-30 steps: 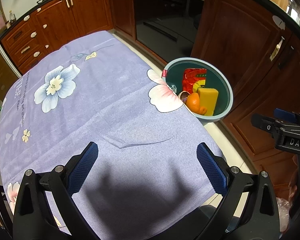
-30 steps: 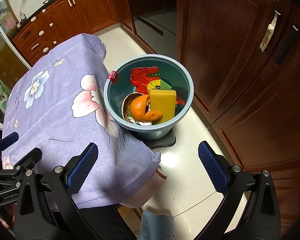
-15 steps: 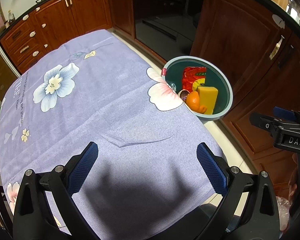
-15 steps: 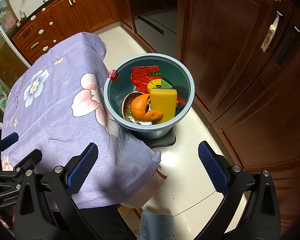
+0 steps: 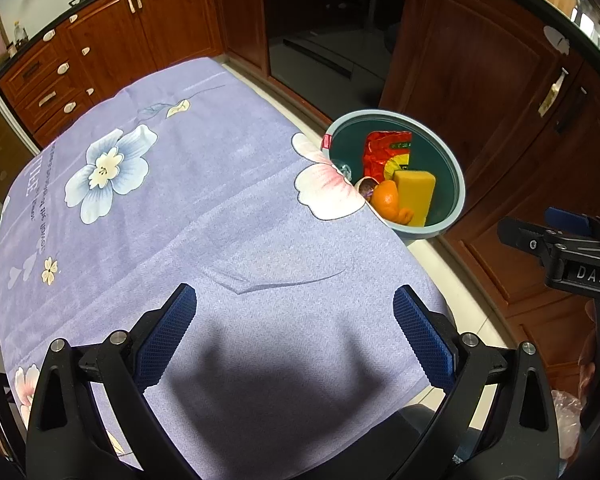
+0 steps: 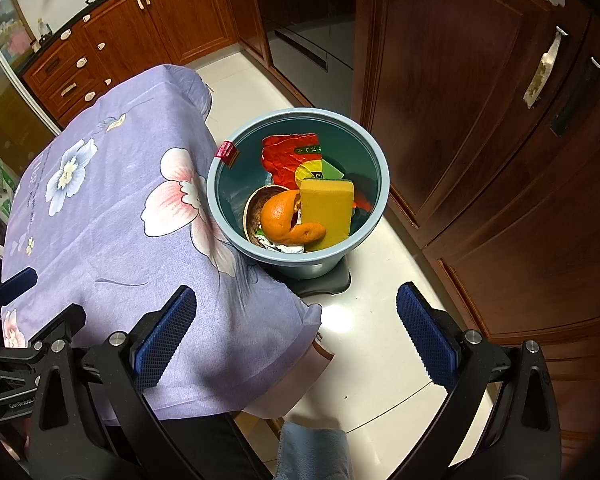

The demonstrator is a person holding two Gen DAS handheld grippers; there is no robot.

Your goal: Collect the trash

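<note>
A blue-grey trash bin [image 6: 374,196] stands on the floor beside the table; it also shows in the left wrist view [image 5: 458,184]. Inside it lie a yellow sponge [image 6: 326,210], orange peel [image 6: 284,218], a red wrapper [image 6: 288,156] and a brown bowl-like shell [image 6: 254,210]. My left gripper [image 5: 294,336] is open and empty above the near part of the purple flowered tablecloth [image 5: 160,200]. My right gripper [image 6: 296,334] is open and empty, held high above the floor in front of the bin.
Dark wooden cabinets [image 6: 480,100] stand close behind and right of the bin. An oven front [image 5: 324,32] and drawers [image 5: 56,76] line the far wall. The pale tiled floor [image 6: 380,360] runs between table and cabinets. A blue cloth [image 6: 314,454] lies at the bottom edge.
</note>
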